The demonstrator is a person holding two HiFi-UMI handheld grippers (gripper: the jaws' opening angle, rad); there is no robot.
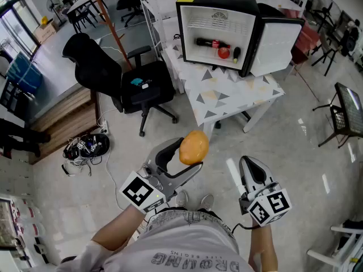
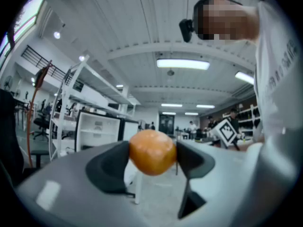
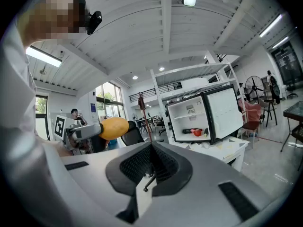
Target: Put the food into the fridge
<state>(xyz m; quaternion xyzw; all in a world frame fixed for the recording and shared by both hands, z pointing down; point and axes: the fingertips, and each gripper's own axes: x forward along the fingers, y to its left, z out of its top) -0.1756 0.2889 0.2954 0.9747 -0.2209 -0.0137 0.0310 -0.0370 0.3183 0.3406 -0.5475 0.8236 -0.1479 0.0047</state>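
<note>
My left gripper is shut on an orange-yellow round fruit, held above the floor in front of the person; in the left gripper view the fruit sits pinched between both dark pads. My right gripper hangs to the right of it, jaws together and empty. The small black fridge stands open on a white patterned table. Inside lie a dark bottle, a red fruit and a dark item. Its door swings out to the right.
A black office chair stands left of the table. Cables and a headset lie on the floor at left. A dark chair is at the right edge. Glossy floor stretches between me and the table.
</note>
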